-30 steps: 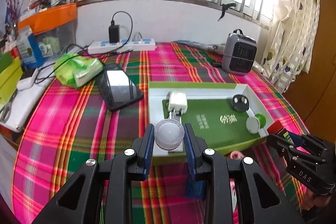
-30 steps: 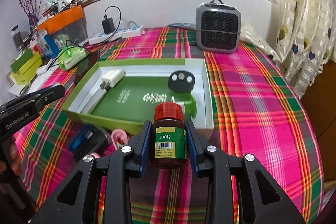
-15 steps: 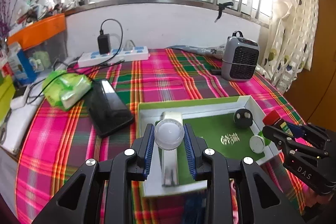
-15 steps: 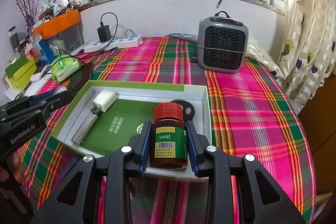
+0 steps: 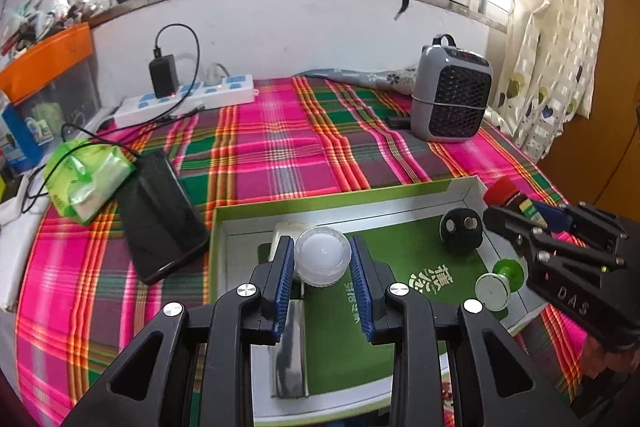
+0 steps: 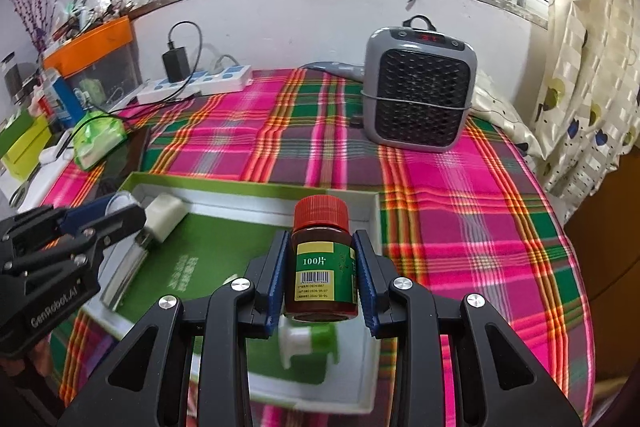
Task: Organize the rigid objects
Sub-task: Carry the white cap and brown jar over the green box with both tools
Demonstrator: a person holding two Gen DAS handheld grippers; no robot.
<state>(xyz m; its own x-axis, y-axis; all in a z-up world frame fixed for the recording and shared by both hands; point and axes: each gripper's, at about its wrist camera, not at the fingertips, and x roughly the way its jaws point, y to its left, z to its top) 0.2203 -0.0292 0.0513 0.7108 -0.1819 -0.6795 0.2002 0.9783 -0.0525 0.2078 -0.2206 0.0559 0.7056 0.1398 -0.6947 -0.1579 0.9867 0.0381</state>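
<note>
— Plaid pink-and-green cloth under the shallow green-rimmed cardboard tray (image 5: pixel 332 201); where's everything?

— Left gripper (image 5: pixel 322 279) clamps a round white plastic jar (image 5: pixel 322 259) above the tray's 9 o'clock side. Right gripper (image 6: pixel 320 277) pinches a red-capped brown pill bottle (image 6: pixel 321 259) at 3 o'clock.

— Advice?

— Lower each upright into bare green floor, clear of the black disc (image 5: pixel 460 229), then release

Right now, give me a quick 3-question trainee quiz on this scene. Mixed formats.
1. True or false: the left claw is empty.
2. The bottle in the right claw has a cap of which colour: A blue, B red, C white?
3. Fill in: the black round object lies inside the ____.

Key: 1 false, it grips a white jar; 2 B; 3 box.
</note>
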